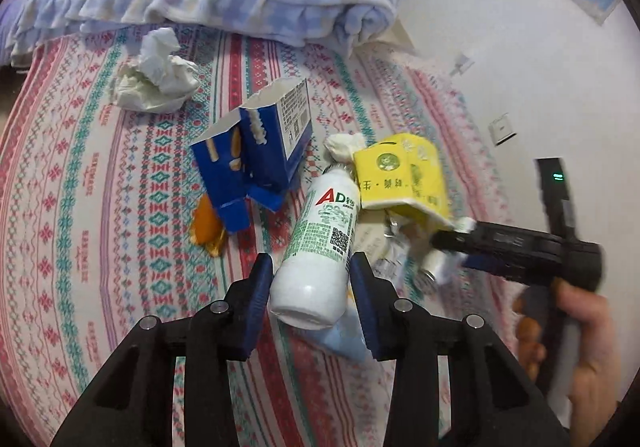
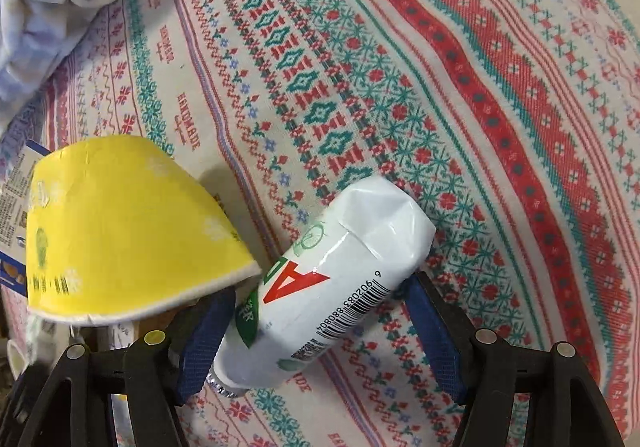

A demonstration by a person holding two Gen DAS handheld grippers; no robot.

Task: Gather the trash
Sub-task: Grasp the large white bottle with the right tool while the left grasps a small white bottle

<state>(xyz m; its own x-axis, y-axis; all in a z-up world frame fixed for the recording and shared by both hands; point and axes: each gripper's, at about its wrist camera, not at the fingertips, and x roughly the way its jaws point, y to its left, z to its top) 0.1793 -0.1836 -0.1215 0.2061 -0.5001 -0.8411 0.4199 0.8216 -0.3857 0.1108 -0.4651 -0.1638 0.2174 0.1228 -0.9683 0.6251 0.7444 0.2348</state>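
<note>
White plastic AD bottle [image 1: 316,247] lies mid-bedspread [image 1: 100,207], against yellow paper carton [image 1: 404,175]. Left gripper [image 1: 312,279] apart, straddling bottle base. Right gripper [image 2: 320,311] apart around bottle. Close squarely on body; smooth plastic likely slips.

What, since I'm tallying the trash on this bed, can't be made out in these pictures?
- Left wrist view: litter under the yellow box is motion-blurred and partly covered by the right gripper.
- Left wrist view: the orange scrap lies partly under the blue box; what it is stays unclear.
- Left wrist view: whether the left gripper jaws press the white bottle.
- Right wrist view: the blue box is cut off by the left edge and hidden behind the yellow box.
</note>
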